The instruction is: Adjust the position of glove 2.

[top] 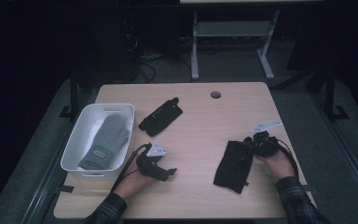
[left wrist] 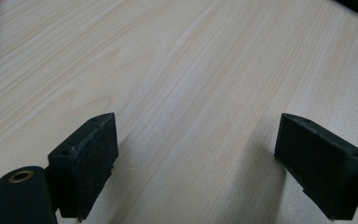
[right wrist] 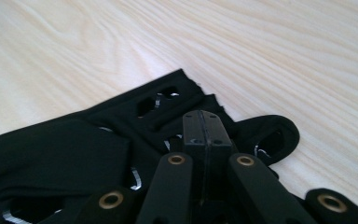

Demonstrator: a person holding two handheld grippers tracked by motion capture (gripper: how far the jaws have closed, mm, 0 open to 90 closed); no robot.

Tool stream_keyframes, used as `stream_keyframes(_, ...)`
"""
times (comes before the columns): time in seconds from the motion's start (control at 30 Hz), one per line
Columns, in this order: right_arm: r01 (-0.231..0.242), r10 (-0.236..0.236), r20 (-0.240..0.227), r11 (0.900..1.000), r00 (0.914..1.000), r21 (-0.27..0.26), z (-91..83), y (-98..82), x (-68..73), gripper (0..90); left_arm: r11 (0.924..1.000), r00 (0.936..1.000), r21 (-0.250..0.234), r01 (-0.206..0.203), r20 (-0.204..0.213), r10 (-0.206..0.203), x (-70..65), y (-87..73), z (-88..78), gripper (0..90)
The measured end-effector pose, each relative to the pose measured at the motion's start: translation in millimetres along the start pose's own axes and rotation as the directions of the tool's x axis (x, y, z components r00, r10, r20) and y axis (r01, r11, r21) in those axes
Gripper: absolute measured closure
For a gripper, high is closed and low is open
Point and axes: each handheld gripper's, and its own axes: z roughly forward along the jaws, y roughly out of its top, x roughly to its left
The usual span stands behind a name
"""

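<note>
A black fingerless glove (top: 233, 165) lies flat at the right of the wooden table (top: 200, 116). My right gripper (top: 251, 142) is at its upper right corner. In the right gripper view the jaws are pressed together at the right gripper's tips (right wrist: 203, 122), with the glove's fabric (right wrist: 74, 154) bunched around them. My left gripper (top: 168, 172) rests on the table left of centre. In its own view the left gripper (left wrist: 196, 154) is wide open over bare wood. A second black glove (top: 161, 116) lies further back.
A white bin (top: 81, 126) at the table's left holds a grey mitten (top: 106, 142). A round cable hole (top: 216, 94) sits near the far edge. Bare wood lies between the two grippers. A desk frame (top: 230, 42) stands on the floor beyond.
</note>
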Motion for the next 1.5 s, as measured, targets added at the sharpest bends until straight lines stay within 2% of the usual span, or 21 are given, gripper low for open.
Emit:
stream_keyframes(0.13, -0.007, 0.008, -0.014, 1.0, 0.9999, 0.018, 10.2, 0.5, -2.9, 90.0, 1.0, 1.0, 0.001, 0.001, 0.0, -0.001, -0.1, 0.1, -0.1, 12.3)
stream_keyframes(0.27, 0.017, -0.017, -0.039, 1.0, 0.9991, 0.014, 14.2, 4.0, 2.0, 90.0, 1.0, 1.0, 0.0, -0.001, 0.0, 0.001, 0.0, 0.0, 0.0, 12.3)
stream_keyframes(0.57, 0.092, -0.089, -0.116, 0.995, 0.9893, 0.023, 20.9, 10.5, 32.8, 90.0, 1.0, 1.0, 0.001, -0.006, -0.003, 0.006, 0.3, 0.1, -0.1, 12.3)
stream_keyframes(0.73, 0.122, -0.119, -0.129, 0.992, 0.9845, 0.018, 21.1, 10.7, 44.6, 90.0, 1.0, 1.0, 0.0, 0.0, 0.0, 0.0, 0.0, 0.0, 0.1, 12.3)
stream_keyframes(0.87, 0.107, -0.113, -0.134, 0.993, 0.9845, -0.046, 10.0, 9.3, 42.2, 76.4, 1.0, 1.0, -0.003, 0.002, -0.002, -0.002, -0.1, 0.0, 0.3, 12.3)
stream_keyframes(0.97, 0.078, -0.086, -0.096, 0.993, 0.9917, -0.085, -0.6, 1.9, 35.8, 58.8, 1.0, 1.0, -0.003, 0.005, -0.006, -0.005, -0.4, 0.3, 0.6, 12.3)
stream_keyframes(1.03, 0.047, -0.054, -0.077, 0.995, 0.9956, -0.085, -4.8, -6.9, 28.8, 43.3, 1.0, 1.0, -0.004, 0.006, -0.006, -0.006, -0.4, 0.3, 0.7, 12.3)
stream_keyframes(1.13, 0.034, -0.037, -0.038, 0.996, 0.9986, -0.082, -7.4, -19.8, 15.9, 28.6, 1.0, 1.0, -0.005, 0.006, -0.003, -0.006, -0.1, 0.1, 0.6, 12.6)
stream_keyframes(1.23, 0.015, -0.013, 0.031, 0.996, 0.9994, -0.084, -10.6, -33.8, 5.9, 19.8, 1.0, 1.0, 0.0, -0.001, -0.006, 0.001, 0.5, 0.5, 0.2, 12.8)
stream_keyframes(1.27, 0.001, 0.004, 0.05, 0.996, 0.9987, -0.088, -12.2, -37.6, 3.7, 18.4, 1.0, 1.0, -0.002, -0.003, -0.006, 0.003, 0.7, 0.4, 0.3, 12.9)
stream_keyframes(1.37, -0.006, 0.014, 0.087, 0.995, 0.9961, -0.095, -16.3, -48.5, -0.9, 16.1, 0.9999, 0.9999, -0.004, 0.01, -0.005, -0.01, 0.2, 0.6, 0.4, 13.5)
stream_keyframes(1.5, -0.042, 0.05, 0.077, 0.994, 0.9958, -0.103, -16.1, -58.6, -5.3, 13.5, 1.0, 1.0, -0.005, 0.001, -0.006, -0.001, 1.1, 0.2, -0.5, 15.3)
